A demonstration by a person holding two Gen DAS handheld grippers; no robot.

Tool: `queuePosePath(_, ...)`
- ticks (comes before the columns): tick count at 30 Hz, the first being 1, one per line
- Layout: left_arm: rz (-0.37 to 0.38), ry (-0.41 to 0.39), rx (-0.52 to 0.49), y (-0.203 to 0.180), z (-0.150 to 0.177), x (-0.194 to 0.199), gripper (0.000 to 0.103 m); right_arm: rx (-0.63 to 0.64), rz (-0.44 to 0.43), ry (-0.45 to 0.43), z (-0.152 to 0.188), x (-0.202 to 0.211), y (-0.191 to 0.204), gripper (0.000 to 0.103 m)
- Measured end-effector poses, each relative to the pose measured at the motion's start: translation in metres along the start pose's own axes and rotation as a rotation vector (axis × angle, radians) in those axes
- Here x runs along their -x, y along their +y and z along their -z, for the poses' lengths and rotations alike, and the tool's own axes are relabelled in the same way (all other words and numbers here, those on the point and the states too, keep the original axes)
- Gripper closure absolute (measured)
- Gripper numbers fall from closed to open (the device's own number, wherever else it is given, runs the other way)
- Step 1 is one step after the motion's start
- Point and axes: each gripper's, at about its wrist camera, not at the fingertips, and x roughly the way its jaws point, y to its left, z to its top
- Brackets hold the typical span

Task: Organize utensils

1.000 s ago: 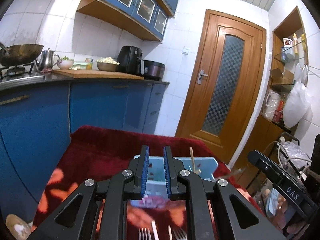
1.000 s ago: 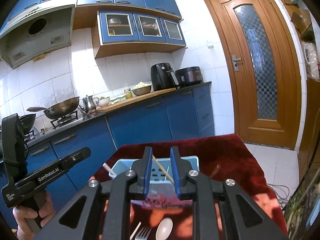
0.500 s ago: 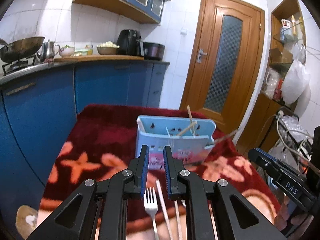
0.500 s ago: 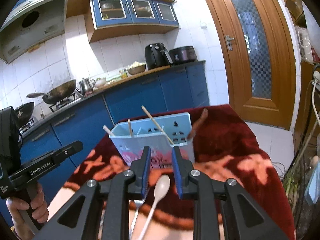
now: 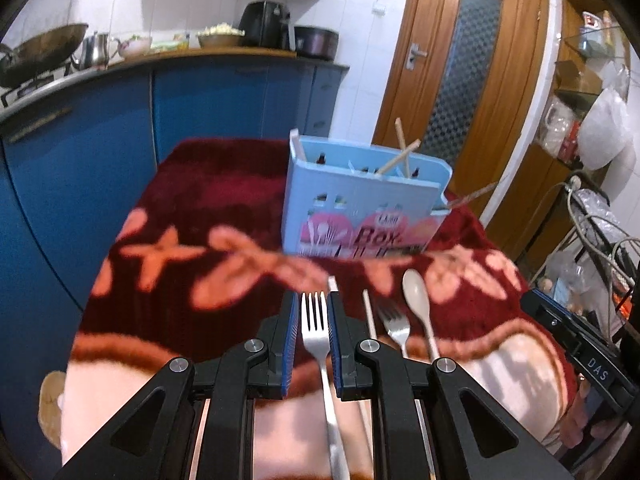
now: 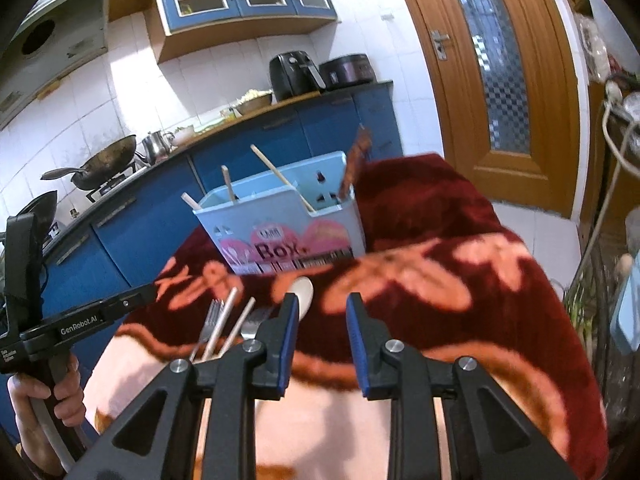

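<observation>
Here the left gripper (image 5: 312, 314) hangs low over a dark red blanket (image 5: 192, 208) with pink flowers, its blue-padded jaws set narrowly apart and straddling the tines of a steel fork (image 5: 314, 320). The fork lies flat between the pads with its handle running back under the gripper; whether the pads press on it cannot be told. Just to the right of this gripper lie a pale chopstick (image 5: 369, 316), a second fork (image 5: 394, 320) and a cream spoon (image 5: 416, 292), side by side, handles pointing back toward the camera. Straight ahead of the jaws, a little to the right, stands a light blue utensil box (image 5: 360, 208) with pink print on its front, holding several wooden chopsticks (image 5: 402, 152) that lean out of its top.

The right gripper (image 6: 322, 324) hovers over the same blanket with its jaws spread wide and nothing between them. The spoon's bowl (image 6: 302, 290) shows just ahead of its left finger, and two chopsticks (image 6: 224, 320) and the forks (image 6: 212, 318) lie further to its left. The box (image 6: 280, 220) stands ahead of it, slightly left. At the far left of this view a hand (image 6: 44, 396) grips the handle of the left gripper.
</observation>
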Motion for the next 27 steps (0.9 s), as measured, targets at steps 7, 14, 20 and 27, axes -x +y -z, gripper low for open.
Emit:
queuePosePath(7,0.005,0.108,0.032,0.005,0.01,-0.022,0.088,-0.037,0.008,0.047,0.012,-0.007,-0.015,0.076)
queuePosePath(14,-0.001,0.252,0.012,-0.002,0.021,-0.047,0.088,-0.056,0.013,0.063,0.017,-0.008,-0.022,0.075)
queuePosePath(20,0.031,0.36,0.014,-0.002,0.02,-0.06,0.088,-0.062,0.013,0.078,0.019,-0.011,-0.026,0.075)
queuePosePath(27,0.101,0.475,0.04,-0.001,0.014,-0.072,0.089,-0.067,0.012,0.086,0.019,-0.013,-0.029,0.075)
